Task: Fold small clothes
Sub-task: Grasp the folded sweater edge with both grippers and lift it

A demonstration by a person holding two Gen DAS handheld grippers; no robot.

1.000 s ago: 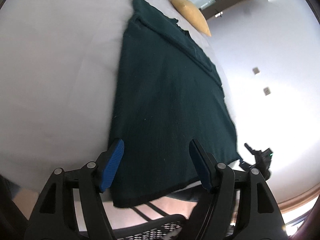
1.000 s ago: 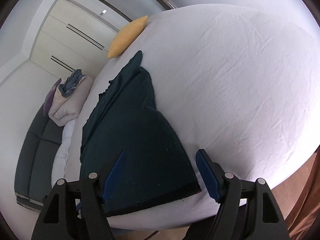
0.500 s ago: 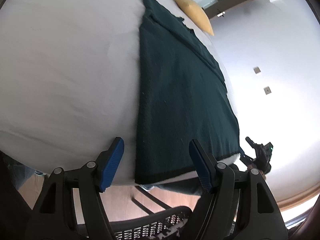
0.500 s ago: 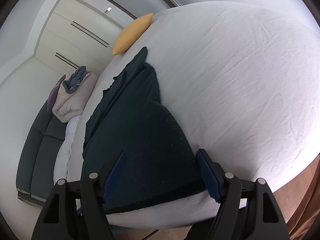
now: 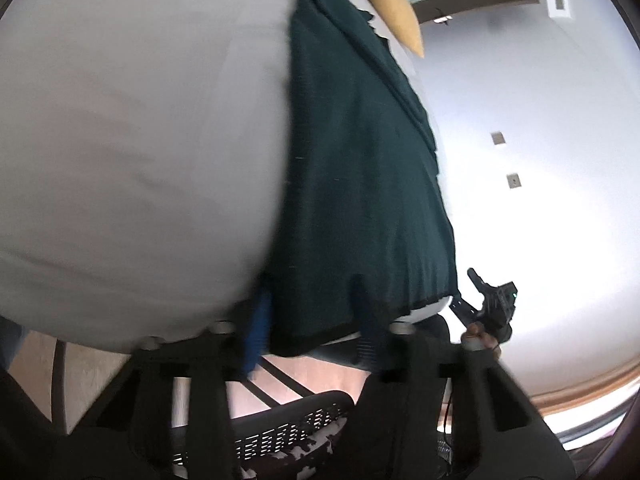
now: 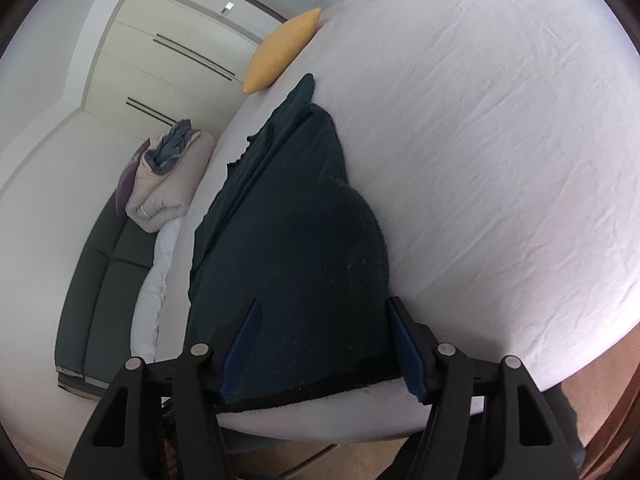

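A white bed [image 6: 500, 160] carries a dark green garment [image 6: 304, 248] lying flat along its near edge. The right gripper [image 6: 324, 344] and the blurred left gripper [image 5: 312, 320] both stand open, straddling its hem.

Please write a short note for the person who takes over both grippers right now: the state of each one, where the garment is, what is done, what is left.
Left hand-held gripper: open, blurred, at the near left corner of the dark green garment, holding nothing.
Right hand-held gripper: open, fingers on either side of the near right corner of the garment's hem, not yet closed on it.
Garment: spread lengthwise on the white bed, hem at the near edge, far end towards the yellow pillow.
Done: garment laid out, apart from a bump near the right edge.
Left: grip both near corners, then fold.
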